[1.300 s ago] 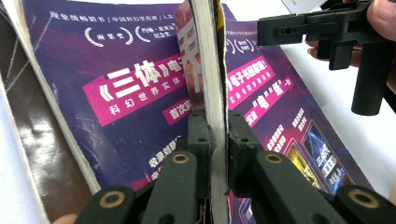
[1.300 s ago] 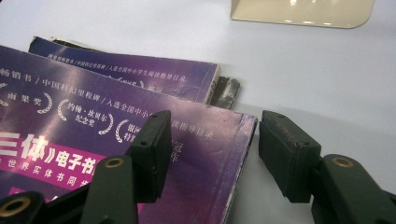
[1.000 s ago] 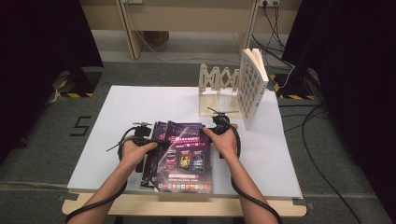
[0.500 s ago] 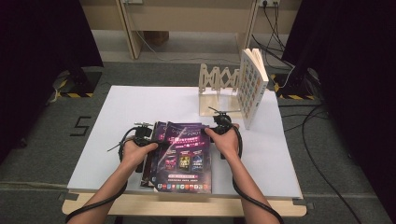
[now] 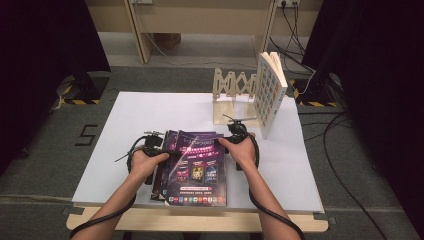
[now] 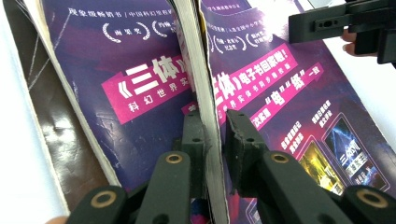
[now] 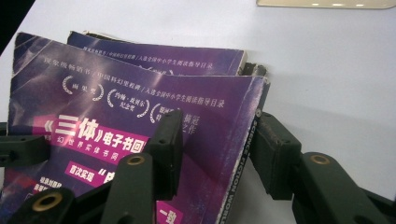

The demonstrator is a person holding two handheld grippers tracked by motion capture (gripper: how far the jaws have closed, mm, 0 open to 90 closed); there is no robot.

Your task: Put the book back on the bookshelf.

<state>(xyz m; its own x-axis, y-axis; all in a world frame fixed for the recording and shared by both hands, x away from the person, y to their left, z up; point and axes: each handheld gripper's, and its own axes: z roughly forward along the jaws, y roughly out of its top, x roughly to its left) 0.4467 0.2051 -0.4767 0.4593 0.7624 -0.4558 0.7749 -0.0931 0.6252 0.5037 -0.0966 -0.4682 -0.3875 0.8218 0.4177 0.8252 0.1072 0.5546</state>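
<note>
Left tool (image 6: pixel 212 133) clamps top purple glossy paperback's (image 5: pixel 197 165) page edge; right tool (image 7: pixel 217 149) straddles its spine, just been closing; white bench (image 5: pixel 150 107).

High view looks down on the table (image 5: pixel 125 115); both gripper views sit close over the same purple books (image 5: pixel 197 160)

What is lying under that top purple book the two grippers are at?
Under the top purple book lies a second purple book with the same cover, its edge showing behind. A dark brown cover shows lowest, on the white table. How many books are stacked is covered.
</note>
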